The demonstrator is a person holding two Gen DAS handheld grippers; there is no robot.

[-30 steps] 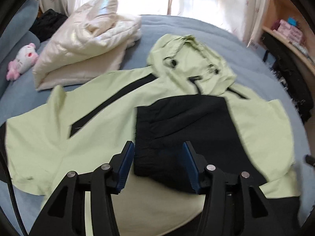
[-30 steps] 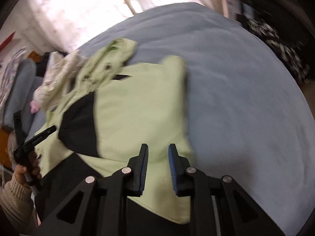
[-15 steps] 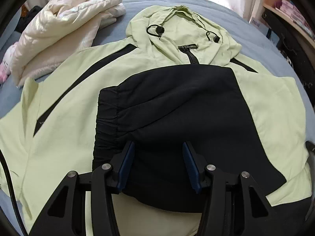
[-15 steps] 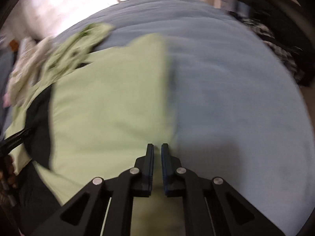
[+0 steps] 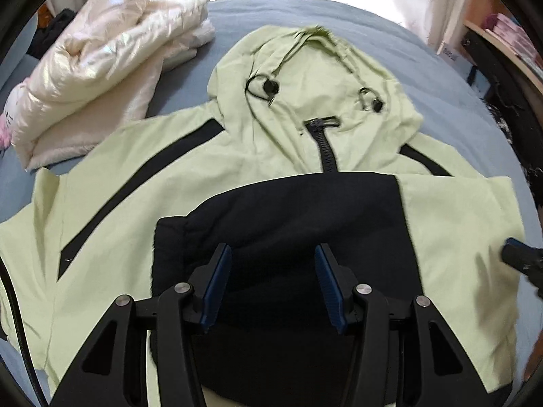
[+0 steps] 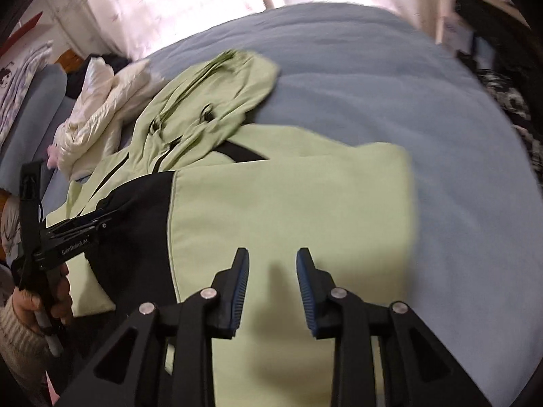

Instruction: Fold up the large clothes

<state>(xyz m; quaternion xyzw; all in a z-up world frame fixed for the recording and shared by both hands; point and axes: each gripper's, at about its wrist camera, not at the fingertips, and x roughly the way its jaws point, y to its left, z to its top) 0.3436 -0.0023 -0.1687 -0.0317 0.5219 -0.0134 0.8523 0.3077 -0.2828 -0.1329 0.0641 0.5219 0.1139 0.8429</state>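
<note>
A light green hooded jacket (image 5: 281, 156) with black stripes and a black zip lies front up on the blue bed (image 5: 441, 78). Its black lower part (image 5: 295, 224) is folded up over the chest. My left gripper (image 5: 273, 268) is open and empty just above that black fold. In the right wrist view the jacket (image 6: 288, 203) fills the middle, with its right side folded in. My right gripper (image 6: 271, 271) is open and empty above the green panel. The left gripper (image 6: 78, 227) shows at the left of that view, held in a hand.
A folded cream puffer jacket (image 5: 98, 78) lies on the bed at the far left, next to a pink soft toy (image 5: 5, 129). Curtained windows stand behind the bed. A wooden shelf (image 5: 502, 44) with dark clutter is at the right. Bare blue bedding (image 6: 424, 118) lies right of the jacket.
My right gripper was nearly shut on the jacket's green edge half a second ago and has opened and drawn back. My left gripper moved in over the black fold and stayed open.
</note>
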